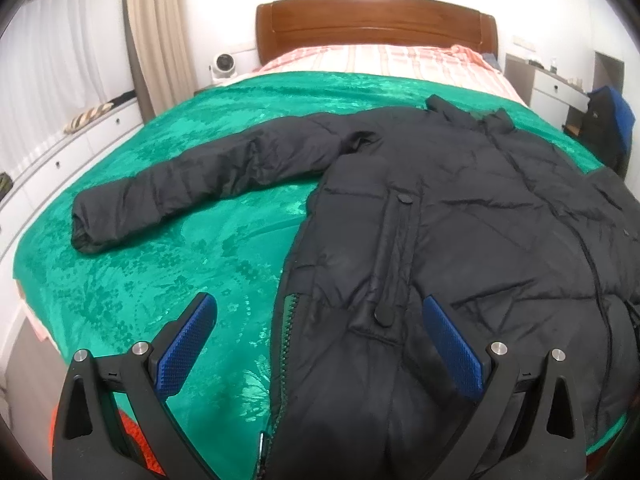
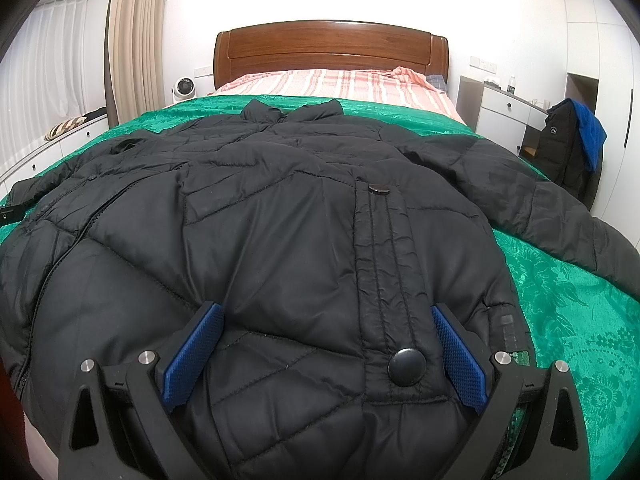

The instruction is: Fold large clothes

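Black puffer jacket (image 1: 460, 216) lies front up and spread flat on the green blanket (image 1: 160, 272) that covers the near part of the bed; collar toward the wooden headboard (image 1: 376, 24), hem toward the cameras. Striped pink sheet (image 1: 380, 58) shows beyond the blanket. One sleeve (image 1: 192, 184) stretches out across the blanket in the left wrist view; the other sleeve (image 2: 532, 196) runs toward the bed edge in the right wrist view.

Containers: white drawer units stand along the window wall (image 1: 60, 160) and beside the bed (image 2: 508, 110); all drawers closed, contents not visible. Small items on the bedside unit are too small to identify.

Hidden or cut off: the jacket's hem passes under both gripper frames and out of view. An orange patch (image 1: 140, 440) behind the left gripper's frame cannot be identified. A dark garment with something blue over it (image 2: 576, 144) hangs by the desk; its support is hidden.

Left gripper (image 1: 316, 346): jaws wide apart, holding nothing, straddling the jacket's side edge near a snap button (image 1: 384, 316). Right gripper (image 2: 326, 354): jaws wide apart, empty, over the lower front, a snap button (image 2: 407, 367) between the pads (image 2: 192, 356). Contact with the fabric cannot be told.
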